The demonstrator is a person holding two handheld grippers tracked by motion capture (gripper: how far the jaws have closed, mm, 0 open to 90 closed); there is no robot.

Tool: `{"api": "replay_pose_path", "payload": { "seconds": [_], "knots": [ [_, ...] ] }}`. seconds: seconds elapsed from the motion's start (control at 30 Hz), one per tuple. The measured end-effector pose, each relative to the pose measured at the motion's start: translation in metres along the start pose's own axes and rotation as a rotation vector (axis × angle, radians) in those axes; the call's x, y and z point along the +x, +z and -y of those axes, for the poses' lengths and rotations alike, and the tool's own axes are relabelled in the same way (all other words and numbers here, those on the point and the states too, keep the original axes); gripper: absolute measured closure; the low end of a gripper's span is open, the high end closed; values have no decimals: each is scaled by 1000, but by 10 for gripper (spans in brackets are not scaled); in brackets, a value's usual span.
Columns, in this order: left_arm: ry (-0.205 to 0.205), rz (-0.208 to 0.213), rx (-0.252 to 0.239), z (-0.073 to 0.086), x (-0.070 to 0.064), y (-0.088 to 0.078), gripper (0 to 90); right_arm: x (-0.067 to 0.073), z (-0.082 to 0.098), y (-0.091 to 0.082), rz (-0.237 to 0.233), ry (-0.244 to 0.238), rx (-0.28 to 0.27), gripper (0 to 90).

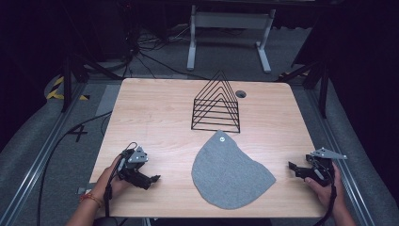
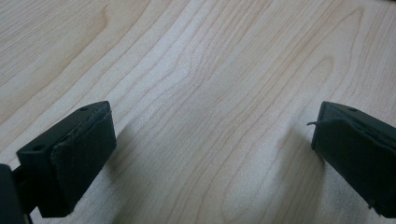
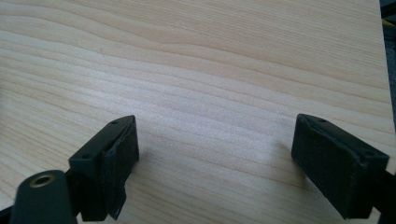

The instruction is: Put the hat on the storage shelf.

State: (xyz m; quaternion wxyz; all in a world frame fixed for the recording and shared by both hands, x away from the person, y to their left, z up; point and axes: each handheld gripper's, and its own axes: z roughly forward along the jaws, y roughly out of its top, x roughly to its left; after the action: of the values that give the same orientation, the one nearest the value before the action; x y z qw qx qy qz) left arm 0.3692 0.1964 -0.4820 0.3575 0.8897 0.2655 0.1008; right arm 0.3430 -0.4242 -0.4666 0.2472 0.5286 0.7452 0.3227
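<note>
while both tongs (image 1: 153, 179) (image 1: 292, 166) gape empty | grey cloth (image 1: 229, 173) long axis diagonal, narrow end toward rack (image 1: 217, 104)

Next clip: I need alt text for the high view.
A person's two hands rest open grippers, left and right, on a wooden table, either side of a flat grey cloth. A black wire rack stands just behind the cloth.
</note>
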Motion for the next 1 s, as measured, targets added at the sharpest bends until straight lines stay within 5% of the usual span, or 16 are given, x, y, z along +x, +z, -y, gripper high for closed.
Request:
{"api": "replay_pose_path", "payload": {
  "seconds": [0.43, 0.6, 0.7, 0.8, 1.0],
  "knots": [
    [-9, -12, 41, -6, -3, 0, 9, 1, -1, 1, -1, -7, 0, 152],
    [-31, -34, 38, -13, -7, 2, 108, 0, -3, -1, -24, -20, 21, 238],
    [-26, -27, 64, -19, -8, 2, 179, 3, -3, -3, -81, -59, 9, 323],
    [3, 47, 11, -26, -14, 3, 180, 18, -8, -9, -134, -151, -5, 466],
    [88, 85, -43, -54, -48, 13, 290, 60, -18, -15, -266, -308, -20, 696]
  ]
}}
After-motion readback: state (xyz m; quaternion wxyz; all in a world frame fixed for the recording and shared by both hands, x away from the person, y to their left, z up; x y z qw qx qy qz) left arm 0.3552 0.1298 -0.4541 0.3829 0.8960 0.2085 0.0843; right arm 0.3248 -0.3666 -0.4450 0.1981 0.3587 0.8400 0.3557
